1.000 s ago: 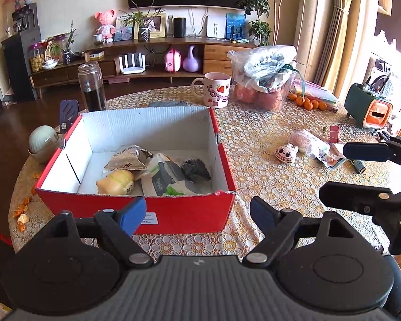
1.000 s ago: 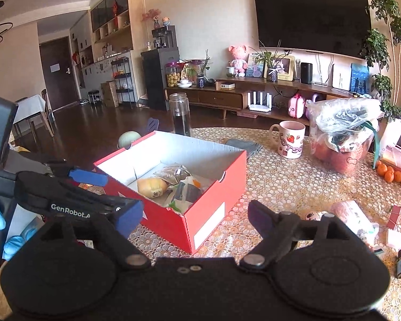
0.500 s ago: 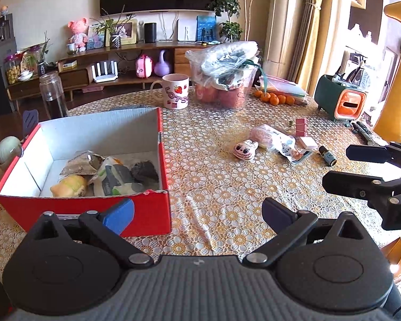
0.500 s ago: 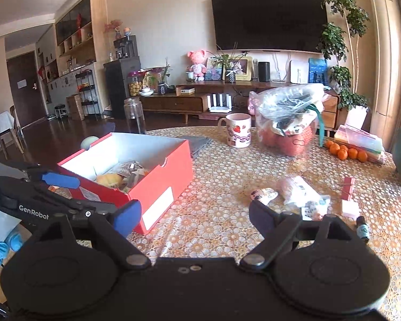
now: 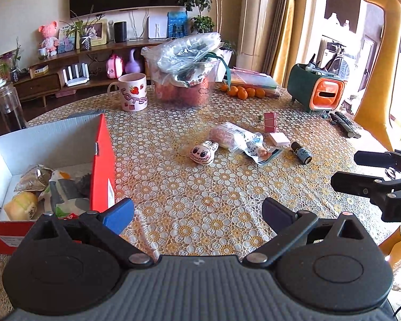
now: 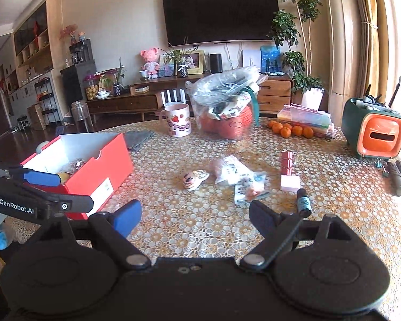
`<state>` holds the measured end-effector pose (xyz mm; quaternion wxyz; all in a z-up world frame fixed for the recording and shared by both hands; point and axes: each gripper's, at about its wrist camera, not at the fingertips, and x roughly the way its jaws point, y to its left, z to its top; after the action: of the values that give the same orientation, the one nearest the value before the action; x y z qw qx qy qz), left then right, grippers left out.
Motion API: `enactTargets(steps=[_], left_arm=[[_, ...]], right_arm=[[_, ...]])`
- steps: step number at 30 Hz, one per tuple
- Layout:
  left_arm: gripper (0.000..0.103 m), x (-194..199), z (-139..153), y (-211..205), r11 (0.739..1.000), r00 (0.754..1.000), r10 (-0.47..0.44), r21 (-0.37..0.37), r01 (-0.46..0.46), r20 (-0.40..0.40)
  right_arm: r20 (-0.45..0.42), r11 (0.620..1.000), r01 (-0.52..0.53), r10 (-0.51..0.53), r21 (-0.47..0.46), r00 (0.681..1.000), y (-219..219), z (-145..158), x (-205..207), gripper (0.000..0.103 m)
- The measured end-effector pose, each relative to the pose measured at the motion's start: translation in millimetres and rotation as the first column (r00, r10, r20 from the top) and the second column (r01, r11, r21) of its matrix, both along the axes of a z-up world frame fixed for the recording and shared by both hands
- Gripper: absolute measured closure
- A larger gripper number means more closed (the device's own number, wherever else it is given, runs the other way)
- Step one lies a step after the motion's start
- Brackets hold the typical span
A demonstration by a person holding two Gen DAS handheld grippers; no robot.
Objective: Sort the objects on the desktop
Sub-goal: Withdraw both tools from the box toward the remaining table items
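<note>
Over the lace tablecloth (image 5: 200, 187), both views have swung right from the red box (image 5: 101, 160) toward one rabbit-faced charm (image 5: 202, 153), two packets and one bottle (image 5: 302, 152). Left gripper (image 5: 197, 214) just opened wider; right gripper (image 6: 195, 215) gapes empty.

Both wrist views look obliquely down across the same table (image 5: 200, 187).

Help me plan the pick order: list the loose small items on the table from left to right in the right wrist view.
Rabbit-face toy → clear plastic packet → flat torn sachet → pink box → small dark bottle → remote controls.
</note>
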<state>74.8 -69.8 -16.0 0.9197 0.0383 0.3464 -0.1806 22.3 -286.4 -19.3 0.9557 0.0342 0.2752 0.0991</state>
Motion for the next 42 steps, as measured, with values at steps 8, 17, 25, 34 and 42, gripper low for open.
enactTargets(steps=[8,17,25,34,42], left_arm=[[0.001,29,-7,-30,0.999,0.999,-0.033,0.010,0.033,-0.003],[0.001,65,-21,-53,0.999,0.999,-0.029,0.038,0.028,0.027],[0.001,102,-44,-73,0.995,0.999,-0.045,0.094,0.043,0.015],[0.001,153,-69,-88,0.989,0.999,-0.040,0.145,0.040,-0.001],[0.001,180,-92,-99,0.981,0.998,-0.060,0.185,0.062,-0.019]], right_arm=[[-0.021,0.997,0.082,-0.082,-0.011,0.996,-32,-11,11,0.016],[-0.044,0.990,0.135,-0.137,-0.044,0.990,-56,-26,32,0.016],[-0.064,0.984,0.164,-0.168,-0.065,0.984,-74,-42,63,0.016],[-0.107,0.978,0.182,-0.193,-0.105,0.975,-89,-69,104,0.018],[-0.153,0.977,0.174,-0.192,-0.125,0.969,-94,-89,132,0.021]])
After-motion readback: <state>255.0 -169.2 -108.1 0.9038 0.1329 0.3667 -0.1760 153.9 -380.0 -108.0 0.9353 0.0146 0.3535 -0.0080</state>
